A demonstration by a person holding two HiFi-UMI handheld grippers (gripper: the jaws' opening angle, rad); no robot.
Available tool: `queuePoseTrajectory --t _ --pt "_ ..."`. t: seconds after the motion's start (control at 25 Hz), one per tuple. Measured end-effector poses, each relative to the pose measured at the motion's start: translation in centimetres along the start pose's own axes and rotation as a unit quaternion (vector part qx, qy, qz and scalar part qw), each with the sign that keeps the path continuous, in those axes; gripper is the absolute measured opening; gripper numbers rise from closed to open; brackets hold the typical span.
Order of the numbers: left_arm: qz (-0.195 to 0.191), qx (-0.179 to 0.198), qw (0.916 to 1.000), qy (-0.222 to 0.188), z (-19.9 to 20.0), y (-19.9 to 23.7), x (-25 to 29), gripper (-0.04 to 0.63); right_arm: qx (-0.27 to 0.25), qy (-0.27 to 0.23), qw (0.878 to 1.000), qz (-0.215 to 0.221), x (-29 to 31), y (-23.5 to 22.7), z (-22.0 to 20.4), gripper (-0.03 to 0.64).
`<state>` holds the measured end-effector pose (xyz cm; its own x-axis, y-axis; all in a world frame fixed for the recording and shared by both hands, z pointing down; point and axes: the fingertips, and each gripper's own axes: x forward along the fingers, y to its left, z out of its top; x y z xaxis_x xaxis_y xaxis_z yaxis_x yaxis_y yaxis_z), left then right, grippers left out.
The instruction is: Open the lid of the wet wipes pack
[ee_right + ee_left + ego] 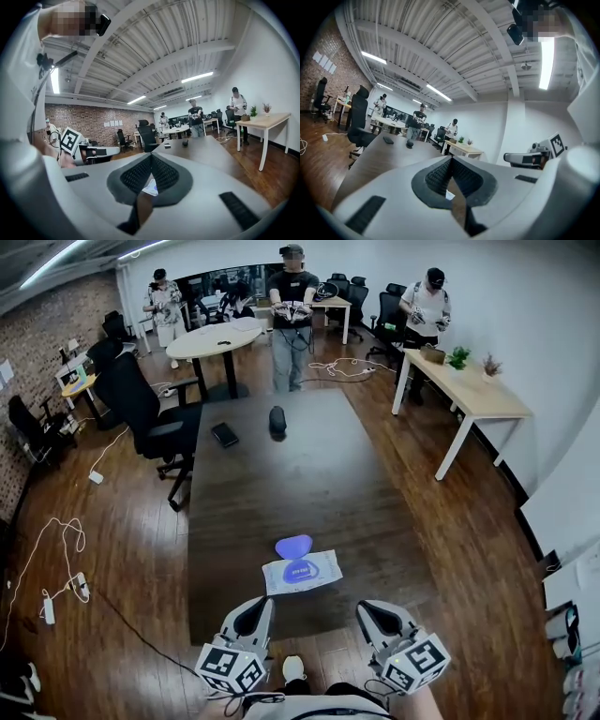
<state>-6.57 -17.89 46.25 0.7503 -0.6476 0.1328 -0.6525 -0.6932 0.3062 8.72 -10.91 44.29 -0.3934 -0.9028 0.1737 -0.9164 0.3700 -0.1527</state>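
Long dark wooden table (pixel 281 521), stretching from near to far. Toward the near end, about centred: a white wet wipes pack (pixel 302 573) lying flat, blue lid (pixel 293 546) flipped open toward the far side. Toward the far end: a flat black device (pixel 224 434) at left (kind unclear), a dark oval object (pixel 277 420) just to its right.

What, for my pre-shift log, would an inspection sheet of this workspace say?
Surface: long dark wooden table.
Job's things: wet wipes pack near the table's near edge, its blue lid flipped open.
Clutter: flat black device and dark rounded object at the far end.
Grippers: left gripper and right gripper, jaws together, empty, short of the pack.
Cables: white cables on the floor, left.
Surroundings: office chair, white desk with plants, people standing far off.
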Motion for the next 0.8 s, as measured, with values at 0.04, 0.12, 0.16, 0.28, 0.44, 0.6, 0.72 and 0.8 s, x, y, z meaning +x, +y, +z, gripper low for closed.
queuePoseTrajectory --t 0.04,0.12,0.16,0.28,0.44,0.6,0.72,0.8 --pt "0.003 0.001 1.0000 0.001 -0.4 -0.7 -0.6 0.002 -0.003 -0.003 1.000 0.002 -1.0 0.3 -0.1 0.008" --pt "0.010 0.005 0.9999 -0.001 -1.2 -2.5 -1.8 0.002 -0.010 -0.009 1.000 0.008 -3.1 0.7 -0.3 0.008" --pt "0.014 0.008 0.9999 -0.002 -1.6 -3.5 -2.4 0.002 -0.013 -0.012 1.000 0.010 -4.3 0.9 -0.4 0.008" --pt "0.023 0.011 0.9996 -0.008 -2.6 -7.5 -4.3 0.002 -0.022 -0.013 0.999 0.021 -8.4 2.1 -0.9 0.008" --pt "0.026 0.010 0.9996 -0.009 -5.6 -13.9 -7.4 0.002 -0.035 -0.004 0.998 0.046 -14.0 4.6 -3.5 0.008" --pt "0.036 0.000 0.9992 -0.014 -8.0 -19.5 -11.2 0.002 -0.026 -0.007 0.998 0.064 -19.5 6.7 -5.2 0.008" --pt "0.047 0.002 0.9987 -0.017 -8.4 -22.2 -14.9 0.002 -0.019 -0.015 0.997 0.072 -22.8 8.5 -5.0 0.008" --pt "0.055 0.004 0.9982 -0.021 -8.3 -23.3 -16.8 0.002 -0.019 -0.025 0.997 0.076 -24.5 9.3 -4.5 0.008"
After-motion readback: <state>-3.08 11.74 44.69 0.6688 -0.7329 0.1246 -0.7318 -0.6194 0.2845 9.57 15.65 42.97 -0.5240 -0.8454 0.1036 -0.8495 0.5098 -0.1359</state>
